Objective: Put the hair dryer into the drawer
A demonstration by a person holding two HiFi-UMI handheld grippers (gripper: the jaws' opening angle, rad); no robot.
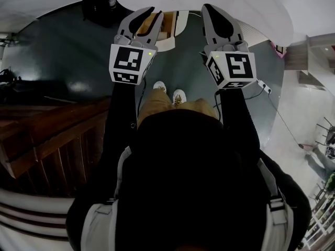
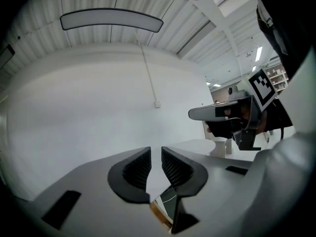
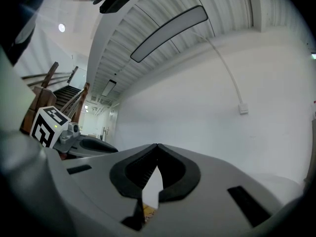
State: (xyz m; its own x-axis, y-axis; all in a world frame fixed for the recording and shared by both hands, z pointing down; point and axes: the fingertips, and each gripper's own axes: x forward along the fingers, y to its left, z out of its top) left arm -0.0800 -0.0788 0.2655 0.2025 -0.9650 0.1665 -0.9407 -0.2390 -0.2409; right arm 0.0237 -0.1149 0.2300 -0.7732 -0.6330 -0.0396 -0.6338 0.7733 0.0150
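Note:
No hair dryer shows in any view. In the head view both grippers are held up side by side above the dark floor. My left gripper has a narrow gap between its ribbed pads, and nothing is in it. My right gripper has its fingertips touching, also with nothing in them. Past the left gripper's fingers lies an open drawer with a wooden inside and a white front. Each gripper view looks level at a plain white wall, with the other gripper at its side.
A white round tabletop curves across the top of the head view. A dark bag lies at the back left. A wooden stair railing runs along the left. A white cable with a power strip trails to the right.

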